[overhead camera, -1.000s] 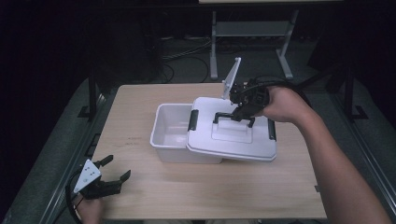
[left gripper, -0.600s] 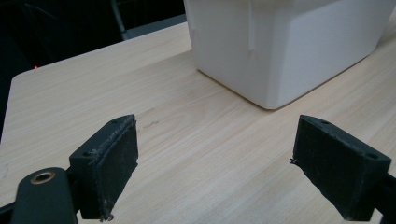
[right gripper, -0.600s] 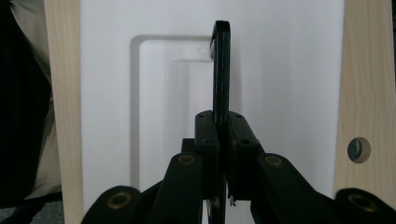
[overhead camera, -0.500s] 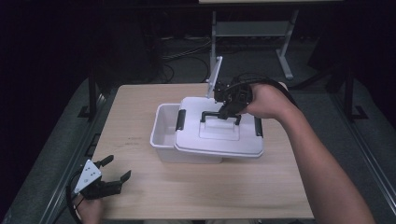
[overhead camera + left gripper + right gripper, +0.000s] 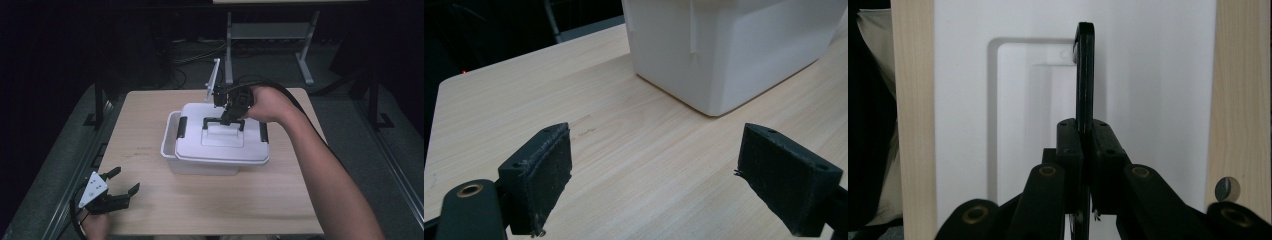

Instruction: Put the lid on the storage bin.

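1. Our right gripper [image 5: 226,116] is clenched on the black handle [image 5: 1084,75] of the white lid [image 5: 222,142]; in the right gripper view the thin bar sits between the two pads, pressed from both sides.
2. Our left gripper [image 5: 122,182] rests at the near left corner of the table [image 5: 150,215], its jaws spread wide with nothing between them; in the left gripper view we see bare wood between the pads [image 5: 544,175].
3. We hold the lid over the white box [image 5: 172,150], which stands near the middle of the table. The lid sits shifted to the right, so a strip of the box's left side is uncovered.
4. We judge the lid to be light, stiff plastic with a smooth surface. It will probably not bend, but it may swing around the thin handle.
5. We think the middle of the handle is the best place to grip, because there the lid hangs level.
6. We believe the box is also light and may slide on the wood, so the free gripper could steady its wall [image 5: 724,55].
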A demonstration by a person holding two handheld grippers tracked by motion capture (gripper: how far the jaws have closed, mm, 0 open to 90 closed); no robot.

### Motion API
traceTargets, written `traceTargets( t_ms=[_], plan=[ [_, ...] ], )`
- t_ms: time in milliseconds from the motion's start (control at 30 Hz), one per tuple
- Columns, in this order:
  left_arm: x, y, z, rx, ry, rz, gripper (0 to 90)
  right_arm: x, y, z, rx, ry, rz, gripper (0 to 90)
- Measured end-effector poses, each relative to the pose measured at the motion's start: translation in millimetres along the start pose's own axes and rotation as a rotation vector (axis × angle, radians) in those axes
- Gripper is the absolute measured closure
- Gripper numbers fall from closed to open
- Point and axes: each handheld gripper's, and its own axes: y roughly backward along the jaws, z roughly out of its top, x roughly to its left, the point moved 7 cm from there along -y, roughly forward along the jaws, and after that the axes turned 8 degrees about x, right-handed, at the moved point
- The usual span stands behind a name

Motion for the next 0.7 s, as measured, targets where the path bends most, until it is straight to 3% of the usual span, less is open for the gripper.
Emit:
traceTargets(
  t_ms=[700],
  plan=[
    [0.1,1.6,-0.9,0.003,-0.007,0.007,13.5,-11.3,-16.5,30.0,-0.003,0.013,0.023,84.4]
  ],
)
